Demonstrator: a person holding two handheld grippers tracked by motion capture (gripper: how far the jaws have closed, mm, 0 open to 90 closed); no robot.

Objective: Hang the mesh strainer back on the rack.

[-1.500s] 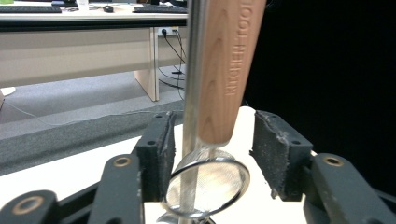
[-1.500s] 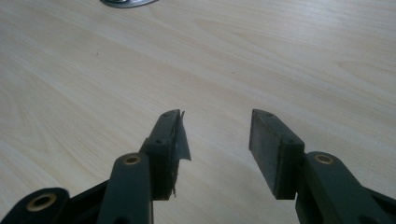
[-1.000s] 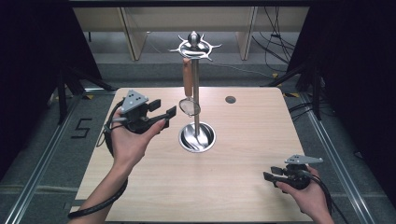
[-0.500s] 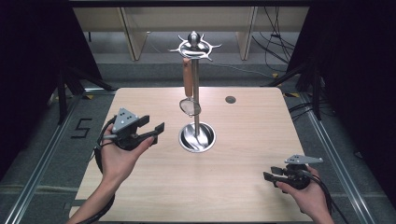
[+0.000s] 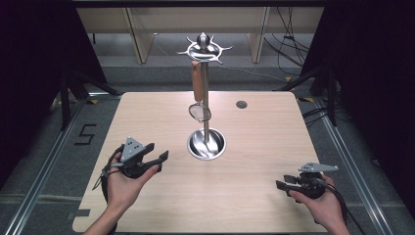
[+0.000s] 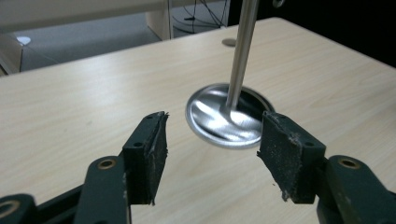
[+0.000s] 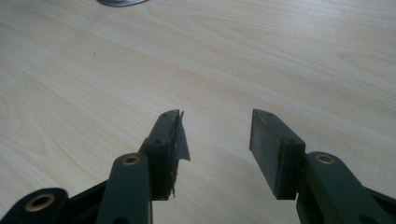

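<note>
high view: left gripper (image 5: 157, 157) and right gripper (image 5: 281, 183) both gape wide, empty. risk: a careless reach knocks the stand (image 5: 205, 105), swinging the hung utensil (image 5: 197, 88) off.

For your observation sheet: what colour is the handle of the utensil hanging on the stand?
Reddish-brown, wood-like handle on the silver stand; high view shows it best.

A pale wooden table (image 5: 254, 196) carries 1 metal stand (image 5: 206, 142), whose round shiny base (image 6: 224, 116) sits near the middle of the tabletop, with its thin pole rising straight up. A small dark round hole (image 5: 241, 104) marks the far right part of the tabletop.
</note>
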